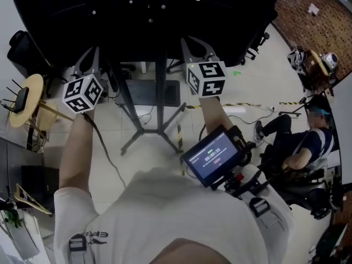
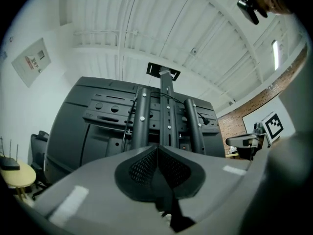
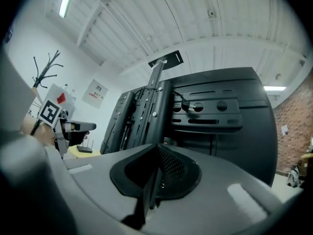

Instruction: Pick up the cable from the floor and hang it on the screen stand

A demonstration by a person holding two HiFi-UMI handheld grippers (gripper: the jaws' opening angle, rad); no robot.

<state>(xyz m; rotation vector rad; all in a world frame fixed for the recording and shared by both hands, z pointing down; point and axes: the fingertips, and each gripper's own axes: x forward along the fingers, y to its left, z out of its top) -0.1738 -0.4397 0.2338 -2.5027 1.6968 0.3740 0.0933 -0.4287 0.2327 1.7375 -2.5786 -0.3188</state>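
Left gripper (image 2: 157, 150) and right gripper (image 3: 157, 149) are both pinched shut, facing the screen stand (image 1: 160, 92); the small monitor (image 1: 213, 157) shows a timer, digits unreadable.

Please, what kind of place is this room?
Probably an office or lab: a big screen on a stand, a brick wall, and tube lights overhead.
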